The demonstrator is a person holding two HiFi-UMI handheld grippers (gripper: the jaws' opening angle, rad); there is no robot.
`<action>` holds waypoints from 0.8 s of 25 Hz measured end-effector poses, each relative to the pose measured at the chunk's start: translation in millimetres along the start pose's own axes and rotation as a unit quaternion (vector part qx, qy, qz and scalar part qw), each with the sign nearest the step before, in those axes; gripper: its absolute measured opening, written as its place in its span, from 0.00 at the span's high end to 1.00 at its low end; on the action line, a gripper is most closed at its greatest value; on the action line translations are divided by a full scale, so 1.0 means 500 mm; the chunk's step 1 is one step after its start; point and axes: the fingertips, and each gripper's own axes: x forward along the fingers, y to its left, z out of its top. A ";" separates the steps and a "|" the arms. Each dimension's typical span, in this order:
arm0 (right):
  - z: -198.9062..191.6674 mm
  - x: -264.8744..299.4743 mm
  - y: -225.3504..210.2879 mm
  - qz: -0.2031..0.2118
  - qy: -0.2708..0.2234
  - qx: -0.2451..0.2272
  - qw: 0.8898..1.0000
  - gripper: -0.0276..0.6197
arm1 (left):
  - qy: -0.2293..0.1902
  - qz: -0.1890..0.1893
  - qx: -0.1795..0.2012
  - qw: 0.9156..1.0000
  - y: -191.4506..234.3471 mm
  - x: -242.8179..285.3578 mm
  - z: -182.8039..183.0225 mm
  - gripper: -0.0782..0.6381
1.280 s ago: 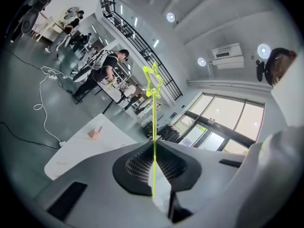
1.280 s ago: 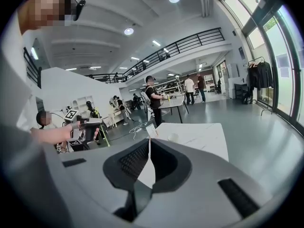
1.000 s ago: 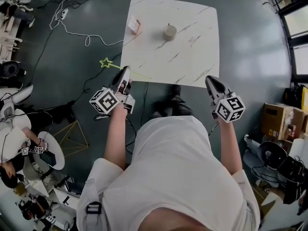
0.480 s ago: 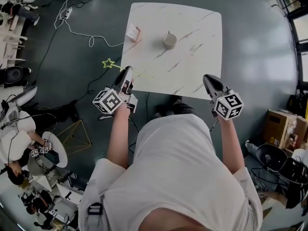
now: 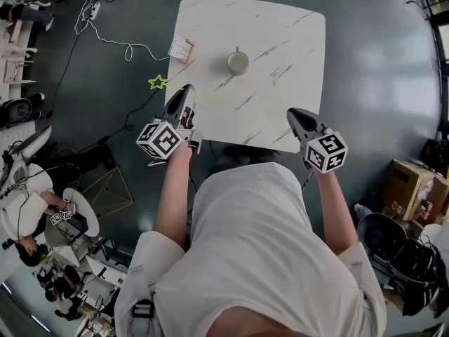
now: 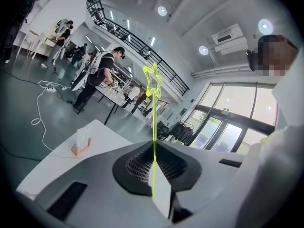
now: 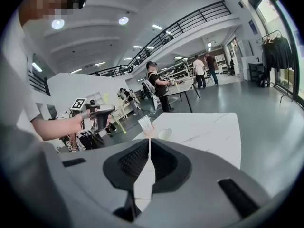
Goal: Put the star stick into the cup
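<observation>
2 grippers, both at the near (6 o'clock) edge of 1 white table [image 5: 280, 27]. L gripper [image 5: 187, 90] is clenched on the 1 star stick [image 5: 158, 83]: thin yellow shaft pinched betw. the pads, star end sticking out toward approx. 9 o'clock, past the table's left edge and over the floor. R gripper [image 5: 293, 113] has its jaws pressed together, nothing in them. 1 cup [image 5: 238, 62] stands upright mid-table, approx. 2 o'clock from L gripper, well apart from the stick. 1 small card stand [image 5: 181, 48] sits at the cup's 9 o'clock, by the left edge.
</observation>
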 end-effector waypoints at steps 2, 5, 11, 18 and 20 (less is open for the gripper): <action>-0.014 0.016 -0.020 0.012 0.012 0.006 1.000 0.91 | -0.004 0.002 0.009 1.000 -0.001 0.042 -0.004 0.86; -0.034 0.043 -0.036 0.028 0.030 0.015 0.999 0.91 | -0.003 0.008 0.023 1.000 0.007 0.097 -0.012 0.86; -0.063 0.107 -0.053 0.048 0.045 0.031 0.997 0.91 | 0.002 0.025 0.031 0.999 0.048 0.182 -0.025 0.86; -0.088 0.144 -0.086 0.060 0.054 0.053 0.995 0.91 | 0.004 0.050 0.037 0.998 0.110 0.280 -0.049 0.86; -0.093 0.145 -0.100 0.058 0.056 0.060 0.995 0.91 | 0.010 0.054 0.035 0.998 0.127 0.306 -0.064 0.86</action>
